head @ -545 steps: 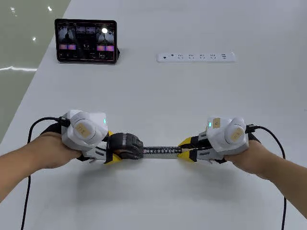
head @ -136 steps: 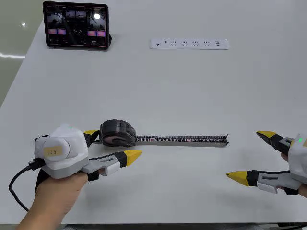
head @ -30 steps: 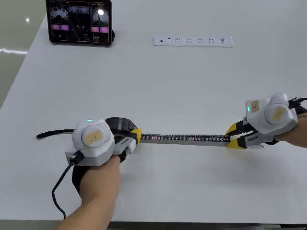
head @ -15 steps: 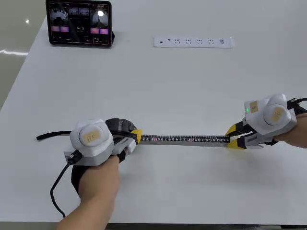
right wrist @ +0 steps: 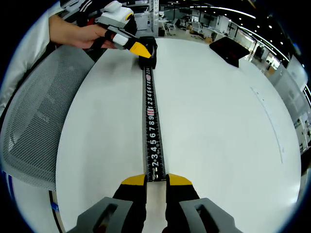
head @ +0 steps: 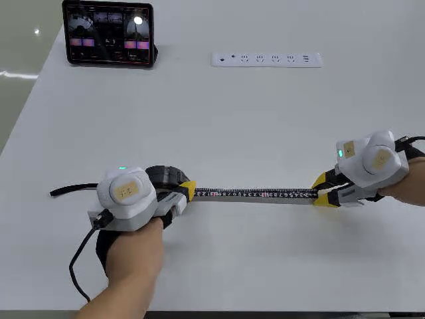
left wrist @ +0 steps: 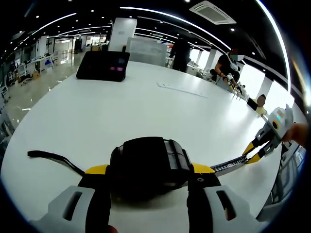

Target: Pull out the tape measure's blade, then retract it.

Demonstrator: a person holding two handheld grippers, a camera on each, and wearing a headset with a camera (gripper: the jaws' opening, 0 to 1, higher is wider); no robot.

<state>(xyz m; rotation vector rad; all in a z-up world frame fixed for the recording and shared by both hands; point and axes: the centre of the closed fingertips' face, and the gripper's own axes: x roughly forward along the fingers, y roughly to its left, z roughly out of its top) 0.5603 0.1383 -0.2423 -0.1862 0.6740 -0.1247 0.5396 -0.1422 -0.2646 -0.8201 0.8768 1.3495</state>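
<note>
- The left gripper [head: 174,194] is clamped on the tape measure case [head: 163,176]. In the left gripper view its yellow-tipped jaws press the two sides of the case [left wrist: 150,162].
- The case is black and rounded with ribbed grip panels. It rests on the white table [head: 232,119], toward 8 o'clock in the head view.
- A black wrist strap [head: 70,189] trails from the case toward 9 o'clock and lies flat on the table.
- The blade [head: 255,193] leaves the case toward 3 o'clock. It is drawn out straight and lies low along the tabletop.
- The blade is dark with white numerals and graduation marks. In the right gripper view, one red-backed mark shows partway along the blade [right wrist: 151,126].
- The right gripper [head: 320,191] holds the blade's far end, toward 4 o'clock in the head view. In its own view the right gripper [right wrist: 156,180] has its jaws drawn close, with the blade tip nipped between the yellow tips.
- From there the blade runs toward 12 o'clock to the case [right wrist: 148,51].
- A tablet [head: 109,33] with a lit screen stands propped at 11 o'clock, well apart from the tape.
- A white power strip [head: 265,59] lies near 12 o'clock.
- A grey mesh chair back [right wrist: 29,121] sits at 9 o'clock in the right gripper view.
</note>
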